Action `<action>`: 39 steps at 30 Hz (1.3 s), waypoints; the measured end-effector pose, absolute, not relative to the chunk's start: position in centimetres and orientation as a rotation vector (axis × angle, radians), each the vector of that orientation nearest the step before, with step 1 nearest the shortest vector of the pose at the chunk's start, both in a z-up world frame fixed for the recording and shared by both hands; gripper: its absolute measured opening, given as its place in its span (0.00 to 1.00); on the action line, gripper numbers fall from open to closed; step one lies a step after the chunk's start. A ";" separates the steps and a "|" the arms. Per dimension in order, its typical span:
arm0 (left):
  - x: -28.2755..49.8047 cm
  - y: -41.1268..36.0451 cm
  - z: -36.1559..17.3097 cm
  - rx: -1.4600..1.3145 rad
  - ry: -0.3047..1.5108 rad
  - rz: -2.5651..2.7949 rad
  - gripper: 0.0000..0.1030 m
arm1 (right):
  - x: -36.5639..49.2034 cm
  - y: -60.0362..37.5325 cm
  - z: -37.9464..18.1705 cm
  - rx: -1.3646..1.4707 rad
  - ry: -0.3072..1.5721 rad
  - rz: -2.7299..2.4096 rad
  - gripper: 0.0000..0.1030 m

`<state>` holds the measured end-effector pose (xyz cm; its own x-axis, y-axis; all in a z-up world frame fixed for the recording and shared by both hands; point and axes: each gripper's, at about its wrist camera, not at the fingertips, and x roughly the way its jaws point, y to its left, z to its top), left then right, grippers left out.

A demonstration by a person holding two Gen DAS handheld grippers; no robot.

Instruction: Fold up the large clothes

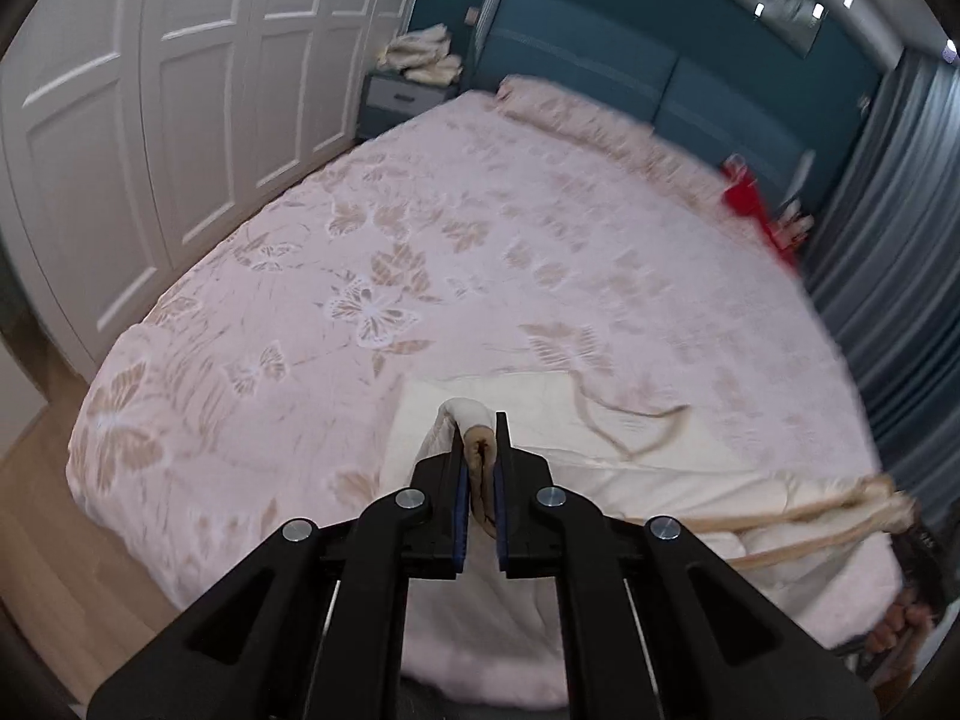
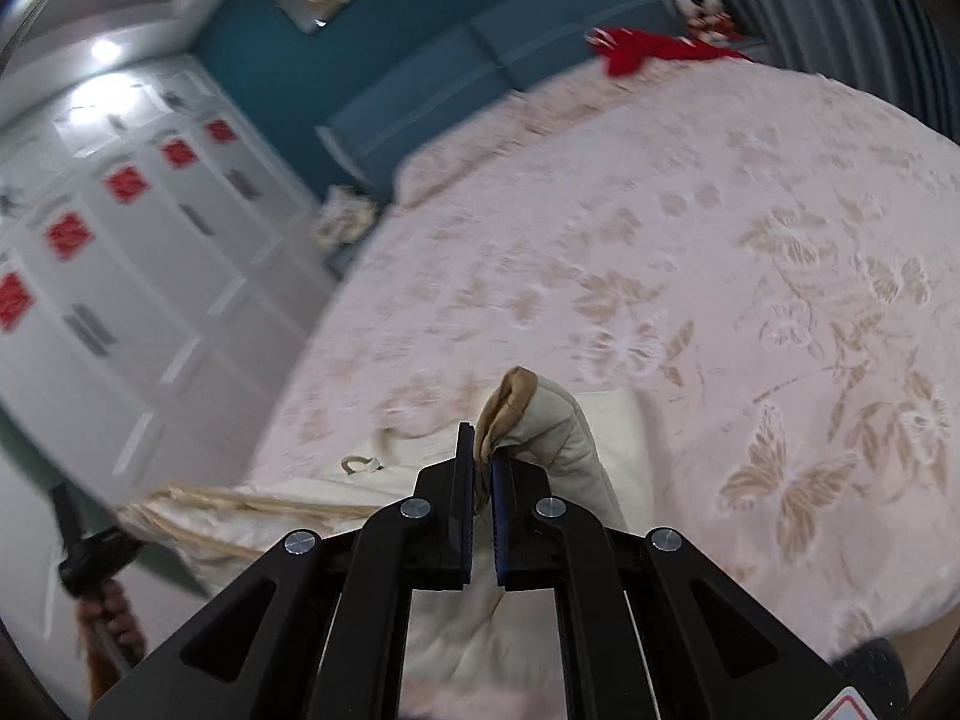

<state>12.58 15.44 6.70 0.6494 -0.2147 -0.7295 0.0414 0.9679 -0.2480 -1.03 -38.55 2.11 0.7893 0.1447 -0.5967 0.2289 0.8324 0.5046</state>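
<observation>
My left gripper (image 1: 480,438) and right gripper (image 2: 483,450) each pinch the cream garment (image 1: 600,468) by an edge above the bed (image 1: 420,240), so I judge the folding is only begun.

Cream garment (image 1: 600,462), tan-trimmed edge lifted off bed.

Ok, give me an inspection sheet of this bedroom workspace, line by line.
Surface: bed under a pink butterfly-print cover.
Job's things: cream garment with tan trim, partly lifted off the near edge.
Clutter: red cloth near the headboard; folded cream pile on the nightstand.
Grippers: left gripper shut on the garment; right gripper shut on it too.
Cables: nothing seen.
Surroundings: white wardrobe, teal headboard, grey curtain, wood floor.
</observation>
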 end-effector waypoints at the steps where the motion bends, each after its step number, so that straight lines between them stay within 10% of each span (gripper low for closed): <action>1: 14.3 14.6 5.2 -0.198 0.869 -0.116 0.06 | 0.1 -38.5 1.2 0.597 0.680 -0.066 0.04; 26: 21.7 11.3 -9.7 -0.092 1.008 0.000 0.09 | 7.8 -37.3 -10.9 0.494 0.807 -0.257 0.14; 28: 20.6 12.3 -8.0 -0.133 0.979 -0.039 0.16 | 6.2 -37.3 -9.1 0.497 0.748 -0.228 0.35; 29: 19.9 12.9 -7.0 -0.151 0.948 -0.055 0.37 | 4.9 -37.3 -7.8 0.486 0.698 -0.224 0.53; 30: 19.2 13.4 -6.0 -0.152 0.913 -0.044 0.79 | 3.6 -37.3 -6.4 0.468 0.641 -0.220 0.63; 31: 17.9 14.2 -4.4 -0.157 0.834 -0.012 0.90 | 2.8 -37.4 -5.6 0.454 0.607 -0.217 0.64; 39: 21.7 15.1 -4.0 -0.276 0.940 -0.081 0.91 | 6.9 -39.5 -7.1 0.478 0.746 -0.246 0.67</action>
<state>21.71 15.11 -4.01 0.5899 -0.1880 -0.7853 -0.0509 0.9619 -0.2685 6.88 -39.45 -7.10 0.7126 -0.0463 -0.7000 0.3786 0.8655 0.3281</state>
